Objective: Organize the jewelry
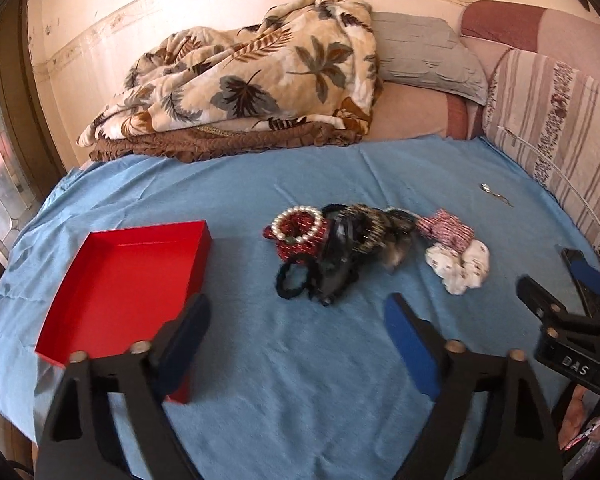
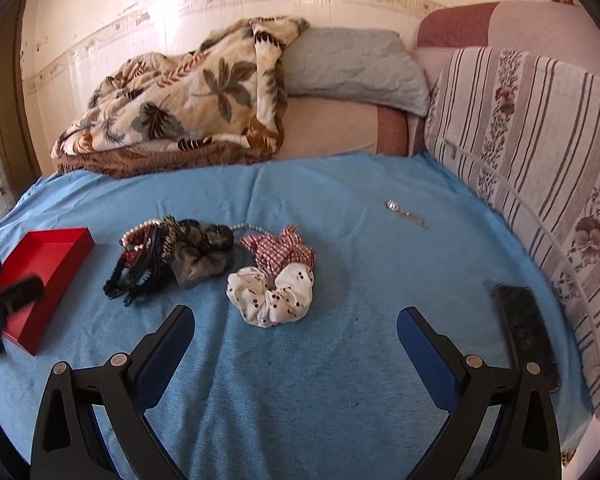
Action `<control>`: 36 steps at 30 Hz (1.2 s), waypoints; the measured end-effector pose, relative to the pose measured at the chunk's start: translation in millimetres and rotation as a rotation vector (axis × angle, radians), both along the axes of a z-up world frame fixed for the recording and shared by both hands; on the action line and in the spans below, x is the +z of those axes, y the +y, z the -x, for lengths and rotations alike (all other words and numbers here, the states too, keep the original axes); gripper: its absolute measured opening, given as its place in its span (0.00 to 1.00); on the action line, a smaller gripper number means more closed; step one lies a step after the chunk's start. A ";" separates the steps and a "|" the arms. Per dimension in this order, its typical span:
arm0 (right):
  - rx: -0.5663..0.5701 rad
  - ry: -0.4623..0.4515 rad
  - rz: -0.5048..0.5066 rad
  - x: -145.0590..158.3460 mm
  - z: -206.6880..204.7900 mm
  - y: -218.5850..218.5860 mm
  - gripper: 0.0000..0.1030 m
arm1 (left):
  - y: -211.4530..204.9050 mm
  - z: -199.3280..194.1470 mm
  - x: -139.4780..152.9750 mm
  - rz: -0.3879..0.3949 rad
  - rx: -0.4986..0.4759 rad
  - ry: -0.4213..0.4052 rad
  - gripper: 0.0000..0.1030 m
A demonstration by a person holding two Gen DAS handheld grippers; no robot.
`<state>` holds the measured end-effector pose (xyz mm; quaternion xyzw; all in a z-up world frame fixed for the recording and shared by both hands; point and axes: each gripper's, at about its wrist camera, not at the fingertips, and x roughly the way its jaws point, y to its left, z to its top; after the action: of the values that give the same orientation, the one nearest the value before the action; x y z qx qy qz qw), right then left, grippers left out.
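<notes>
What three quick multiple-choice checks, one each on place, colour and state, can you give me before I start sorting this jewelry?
1. Where does the open cardboard box sit relative to the tangled pile of bracelets and hair ties?
A. left of it
B. right of it
C. on top of it

2. What colour is the box?
A. blue
B. red
C. white

3. How do the jaws of the right gripper stand?
A. shut on the white cherry-print scrunchie
B. shut on nothing
C. open, holding nothing

Answers:
1. A, both wrist views show it left of the pile on the blue sheet.
2. B, its walls and floor are red.
3. C, only bare sheet lies between the spread pads.
</notes>
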<state>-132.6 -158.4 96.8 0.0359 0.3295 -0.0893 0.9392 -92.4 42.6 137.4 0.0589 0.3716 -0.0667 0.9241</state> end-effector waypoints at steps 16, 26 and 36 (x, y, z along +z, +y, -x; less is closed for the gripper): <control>-0.008 0.096 -0.054 -37.3 -42.5 -23.4 0.90 | 9.3 -90.6 -34.7 0.129 -0.060 0.153 0.53; 0.029 0.111 -0.106 -56.0 -75.5 -21.8 0.87 | -48.6 -112.5 -77.9 -0.006 -0.208 0.210 0.53; 0.046 0.163 -0.162 -71.3 -89.2 -21.1 0.63 | -45.5 -129.6 -91.4 -0.003 -0.186 0.248 0.14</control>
<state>-43.4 -179.5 25.5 0.0968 0.4115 -0.0432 0.9052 37.2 -2.8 46.0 0.0856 0.4760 -0.1580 0.8609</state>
